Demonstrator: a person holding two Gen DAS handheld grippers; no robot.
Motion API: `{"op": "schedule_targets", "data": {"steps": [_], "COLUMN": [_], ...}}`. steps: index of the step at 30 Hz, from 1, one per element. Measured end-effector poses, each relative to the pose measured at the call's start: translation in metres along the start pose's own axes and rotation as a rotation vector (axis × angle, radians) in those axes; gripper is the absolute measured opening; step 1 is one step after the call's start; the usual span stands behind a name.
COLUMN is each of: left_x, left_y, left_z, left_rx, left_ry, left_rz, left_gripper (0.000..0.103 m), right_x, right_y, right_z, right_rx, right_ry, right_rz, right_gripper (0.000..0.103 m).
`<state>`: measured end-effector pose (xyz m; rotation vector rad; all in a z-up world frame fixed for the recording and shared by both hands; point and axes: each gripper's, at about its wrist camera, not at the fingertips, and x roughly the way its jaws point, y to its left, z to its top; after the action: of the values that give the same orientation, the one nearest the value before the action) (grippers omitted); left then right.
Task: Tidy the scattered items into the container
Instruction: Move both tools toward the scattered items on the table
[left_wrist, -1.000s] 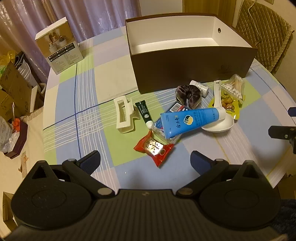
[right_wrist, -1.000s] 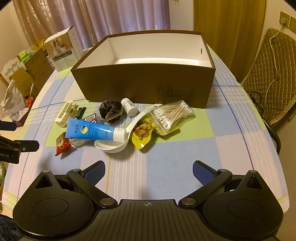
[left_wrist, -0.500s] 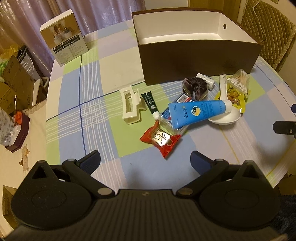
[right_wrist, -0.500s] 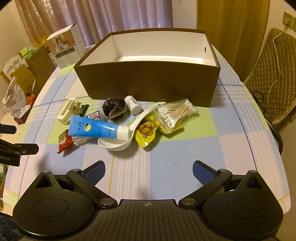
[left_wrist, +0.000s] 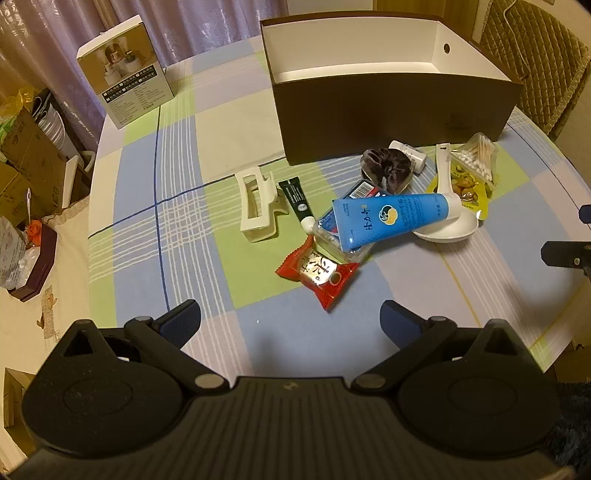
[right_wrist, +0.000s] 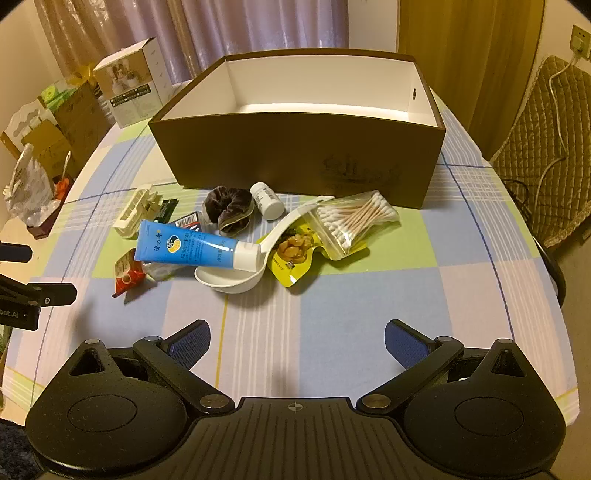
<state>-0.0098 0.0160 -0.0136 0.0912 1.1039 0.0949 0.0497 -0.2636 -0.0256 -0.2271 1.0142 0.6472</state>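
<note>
1. Checked tablecloth (left_wrist: 177, 184) in blue, green, lilac and white, covering the table.
2. White product carton (left_wrist: 125, 70), upright near the table's far left edge, printed face showing.
3. Lilac curtains (right_wrist: 258, 26) behind the table.
4. Quilted chair (right_wrist: 546, 147) at the right, with a white cable (right_wrist: 554, 75) draped over it.
5. Cardboard boxes (left_wrist: 26, 166) and bags on the floor at left.

Counted on table: one brown box (right_wrist: 295, 155), one blue tube (right_wrist: 188, 249), one green tube (left_wrist: 297, 201), one clip (left_wrist: 256, 208), one scrunchie (right_wrist: 229, 208), one bottle (right_wrist: 266, 200), one spoon (right_wrist: 236, 278), two snack packets (left_wrist: 319, 271) (right_wrist: 295, 254), one swab bag (right_wrist: 356, 221).
</note>
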Motion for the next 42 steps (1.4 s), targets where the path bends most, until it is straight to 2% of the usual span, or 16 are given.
{"op": "schedule_targets", "data": {"steps": [20,35,42], "left_x": [-0.005,0.003,0.012], "left_y": [-0.004,-0.015,-0.028], "left_z": [-0.007,0.001,0.005], "left_rx": [0.003,0.013,0.065], "left_ry": [-0.015,-0.034,-0.081], "left_rz": [-0.002,-0.023,-0.015], "left_gripper": [0.102,0.102,0.102], "right_x": [0.007,0.011,0.014], "right_y": [0.004,-0.004,-0.016], "right_z": [-0.001,0.003,0.006], "right_rx": [-0.016,-0.029,-0.026], "right_ry": [0.025,0.035,0.033], "right_rz": [0.0,-0.008,-0.006], "right_gripper": [0.103,0.103,0.103]}}
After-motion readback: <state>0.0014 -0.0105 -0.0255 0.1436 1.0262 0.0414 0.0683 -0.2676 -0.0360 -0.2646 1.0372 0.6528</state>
